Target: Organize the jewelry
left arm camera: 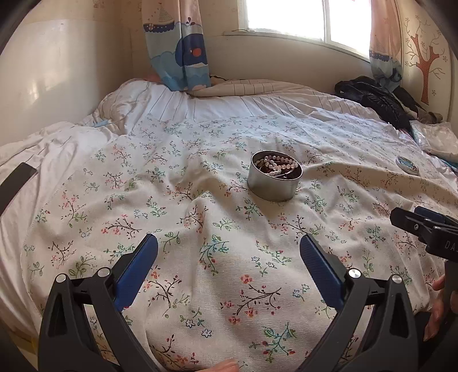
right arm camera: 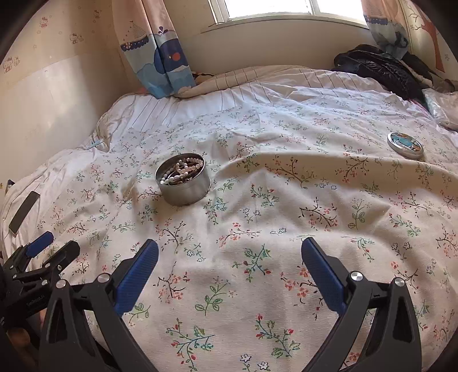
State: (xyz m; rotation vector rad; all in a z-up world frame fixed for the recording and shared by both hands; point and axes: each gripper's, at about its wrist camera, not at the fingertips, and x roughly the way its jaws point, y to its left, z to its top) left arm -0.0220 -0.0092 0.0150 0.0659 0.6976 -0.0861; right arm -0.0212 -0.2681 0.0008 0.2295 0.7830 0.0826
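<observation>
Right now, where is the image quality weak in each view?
Left wrist view: window blown out white, bed edges curve from fisheye, glare on the wall panel. Right wrist view: window overexposed too, dark vignette in corners, tin and lid stay sharp.

Open floral-print bedspread (right arm camera: 257, 206) lies bare between both wide-spread grippers and the round silver metal tin (right arm camera: 183, 183) holding white bead strings. Flat round tin lid with blue top (right arm camera: 405, 144) sits well apart to the right. Black puffy jacket (right arm camera: 380, 68) heaped at far right. Dark flat phone-like slab (right arm camera: 24, 211) at left edge
</observation>
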